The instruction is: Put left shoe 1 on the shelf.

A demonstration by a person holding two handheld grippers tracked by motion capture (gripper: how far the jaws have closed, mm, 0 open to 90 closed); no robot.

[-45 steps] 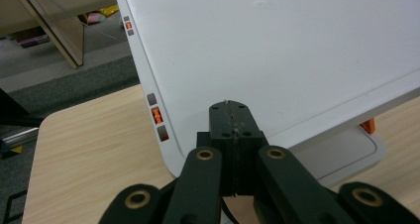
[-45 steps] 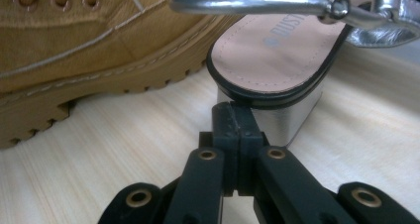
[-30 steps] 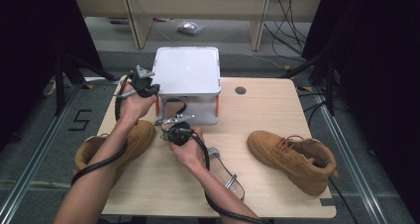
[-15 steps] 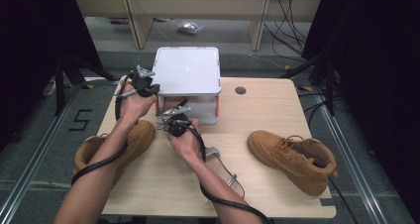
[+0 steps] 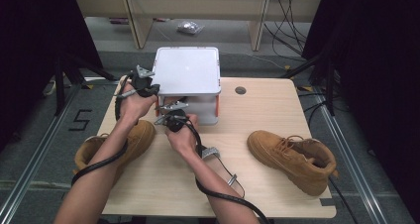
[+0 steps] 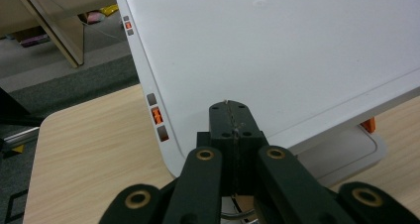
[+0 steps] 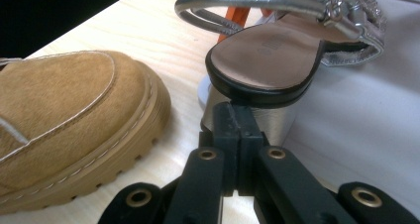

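Note:
A white box (image 5: 198,107) stands at the table's far middle, and its lid (image 5: 188,70) is tilted up off the base on the near side. My left gripper (image 5: 148,87) is shut, with its tips (image 6: 232,116) lying against the lid (image 6: 277,50) near its left front corner. My right gripper (image 5: 171,117) is also shut, and its tips (image 7: 233,116) touch the block heel of a silver sandal (image 7: 277,50). This sandal (image 5: 171,105) sits at the box's front opening, under the raised lid. Nothing shows between either pair of jaws.
A tan boot (image 5: 126,140) lies at the left under my left forearm, and its toe (image 7: 64,115) is close beside the right gripper. A second tan boot (image 5: 292,157) lies at the right. Another silver sandal (image 5: 218,159) rests under my right forearm. Orange latches (image 6: 156,116) line the lid's edge.
My right gripper and the silver sandal have moved a little farther away from me, toward the box front. The left gripper and the lid have stayed put.

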